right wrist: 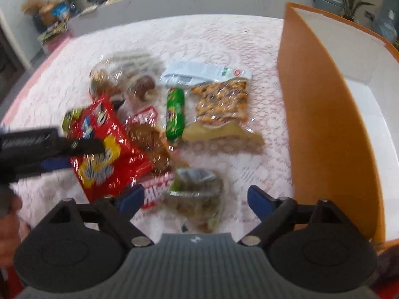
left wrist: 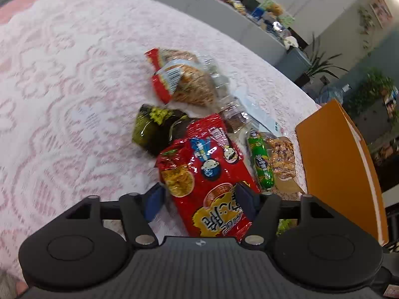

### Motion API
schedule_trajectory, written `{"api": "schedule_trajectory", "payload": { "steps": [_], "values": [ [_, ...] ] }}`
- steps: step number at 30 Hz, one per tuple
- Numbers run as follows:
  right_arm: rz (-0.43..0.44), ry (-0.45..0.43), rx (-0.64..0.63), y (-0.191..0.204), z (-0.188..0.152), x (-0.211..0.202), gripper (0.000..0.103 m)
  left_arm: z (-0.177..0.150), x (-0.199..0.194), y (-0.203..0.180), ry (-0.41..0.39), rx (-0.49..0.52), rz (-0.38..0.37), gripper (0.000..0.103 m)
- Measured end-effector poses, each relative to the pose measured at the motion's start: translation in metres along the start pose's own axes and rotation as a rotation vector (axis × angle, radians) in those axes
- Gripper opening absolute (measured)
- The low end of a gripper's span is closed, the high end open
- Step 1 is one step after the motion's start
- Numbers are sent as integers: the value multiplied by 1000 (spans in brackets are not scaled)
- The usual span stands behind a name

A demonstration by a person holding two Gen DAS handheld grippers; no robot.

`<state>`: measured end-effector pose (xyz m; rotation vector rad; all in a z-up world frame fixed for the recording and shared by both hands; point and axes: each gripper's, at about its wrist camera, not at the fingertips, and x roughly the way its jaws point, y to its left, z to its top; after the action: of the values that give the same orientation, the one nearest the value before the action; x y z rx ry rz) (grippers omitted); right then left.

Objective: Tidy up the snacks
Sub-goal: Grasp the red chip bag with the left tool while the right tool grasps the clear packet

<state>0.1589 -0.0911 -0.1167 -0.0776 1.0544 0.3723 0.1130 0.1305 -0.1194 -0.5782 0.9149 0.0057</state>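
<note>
Red snack bag (left wrist: pixel 209 174) between left claw (left wrist: pixel 199 199) fingers

Bright, even indoor light fills both fisheye views, with glare glinting off the red snack bag (left wrist: pixel 209 174), soft motion blur smearing the packets in the right wrist view, and straight edges bowing strongly toward the frame corners.

Orange box (right wrist: pixel 324 114) cut off at the right edge; greenish packet (right wrist: pixel 197 199) blurred beyond reading.
</note>
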Motion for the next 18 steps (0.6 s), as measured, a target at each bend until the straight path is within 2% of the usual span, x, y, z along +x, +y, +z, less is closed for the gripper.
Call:
{"api": "schedule_trajectory", "payload": {
  "steps": [4, 8, 11, 12, 14, 15, 16, 17, 18],
  "values": [
    [-23, 48, -11, 1, 0, 11, 88, -3, 6, -10, -13, 75, 12, 90],
    [-26, 68, 22, -3, 3, 20, 81, -5, 10, -18, -21, 132, 16, 93],
    [1, 37, 10, 0, 3, 17, 60, -8, 12, -24, -31, 175, 19, 93],
    [4, 27, 3, 2, 2, 15, 58, -8, 12, -24, -31, 178, 15, 92],
    [12, 20, -2, 2, 1, 12, 56, -8, 11, -24, -33, 171, -2, 88],
    [19, 14, 5, 2, 1, 11, 55, -8, 9, -23, -42, 163, -9, 82],
    [24, 7, 12, 0, 2, 10, 54, -8, 6, -23, -56, 157, -16, 68],
    [28, -1, 18, 0, 2, 8, 53, -8, 2, -22, -71, 154, -28, 64],
    [33, -8, 24, -1, 3, 7, 53, -7, -2, -22, -86, 149, -35, 53]
  ]
}}
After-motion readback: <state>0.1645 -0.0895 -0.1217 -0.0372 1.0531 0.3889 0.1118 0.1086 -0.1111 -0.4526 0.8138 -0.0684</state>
